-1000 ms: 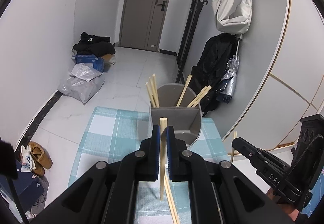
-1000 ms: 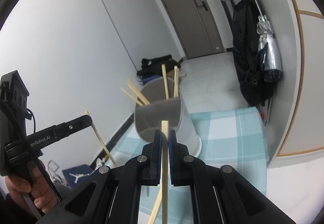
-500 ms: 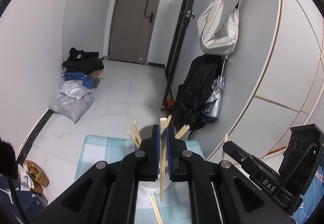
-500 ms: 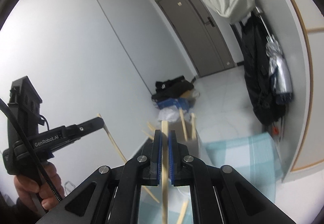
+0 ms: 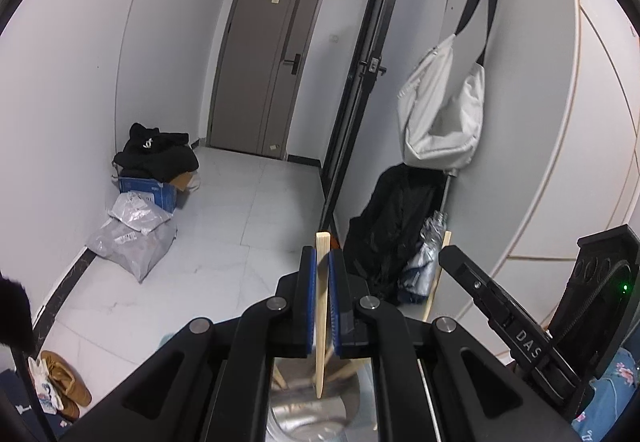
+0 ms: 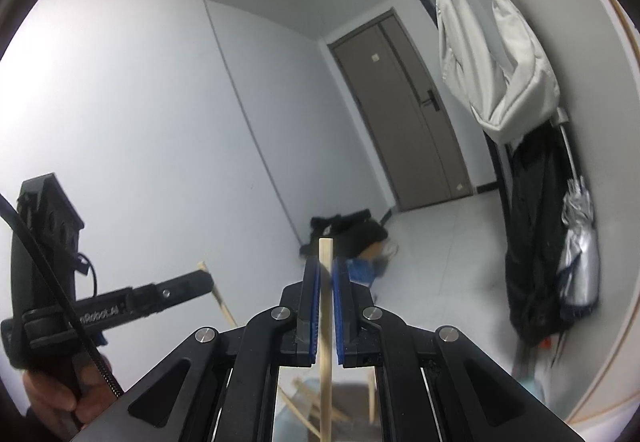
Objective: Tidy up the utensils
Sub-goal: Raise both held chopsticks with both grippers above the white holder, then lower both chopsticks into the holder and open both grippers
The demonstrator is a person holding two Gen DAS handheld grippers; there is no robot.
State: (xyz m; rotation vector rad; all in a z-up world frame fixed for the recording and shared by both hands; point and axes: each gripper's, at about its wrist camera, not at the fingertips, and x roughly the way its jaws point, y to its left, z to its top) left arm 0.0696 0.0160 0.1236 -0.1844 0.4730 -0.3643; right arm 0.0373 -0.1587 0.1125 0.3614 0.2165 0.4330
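My left gripper (image 5: 322,262) is shut on a pale wooden chopstick (image 5: 321,306) that stands upright between its blue pads, its lower tip hanging over the grey utensil holder (image 5: 312,408) seen through the gap below. My right gripper (image 6: 326,274) is shut on another upright chopstick (image 6: 325,306). Below it, several chopsticks (image 6: 304,398) lean in the holder (image 6: 352,402). Each gripper shows in the other's view: the right gripper (image 5: 444,254) with its chopstick at the right, the left gripper (image 6: 206,280) at the left, held by a hand (image 6: 52,398).
A white bag (image 5: 444,114) hangs on the right wall over a black coat (image 5: 392,226) and a folded umbrella (image 5: 428,254). A brown door (image 5: 264,62) closes the far end. Black clothes, a blue box (image 5: 148,190) and plastic parcels (image 5: 132,234) lie at the left wall; shoes (image 5: 64,386) lie at the lower left.
Both grippers rose with their chopsticks still clamped. The grey holder and the checked cloth dropped from mid-frame to the bottom, mostly hidden behind the fingers, and more of the wall and ceiling shows.
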